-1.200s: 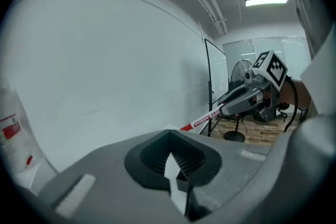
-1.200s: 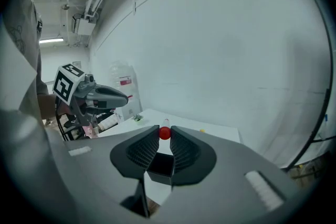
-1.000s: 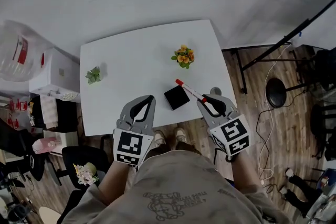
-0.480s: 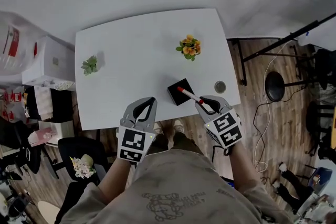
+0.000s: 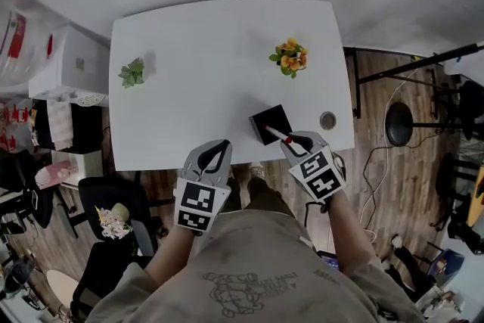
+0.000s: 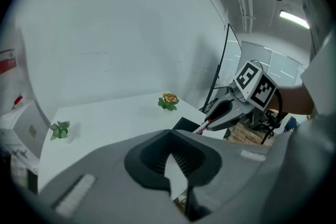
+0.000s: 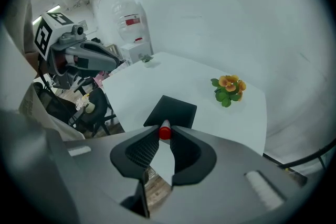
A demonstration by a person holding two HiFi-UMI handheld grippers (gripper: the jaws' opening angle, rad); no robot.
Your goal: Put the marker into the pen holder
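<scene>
Right gripper (image 7: 165,137) clamped narrow on the marker (image 7: 165,131), pen holder (image 7: 170,112) just ahead; left gripper (image 6: 170,137) closed, empty. Only the head view shows the marker's shaft overlapping the holder

pen holder (image 5: 271,123) at table (image 5: 189,49) front edge | marker (image 5: 277,135) over it

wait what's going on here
A person holds a gripper in each hand. The right gripper is shut on a red-and-white marker, angled down over the black pen holder near the front edge of the white table; it is not yet let go. The left gripper is shut and empty.
</scene>
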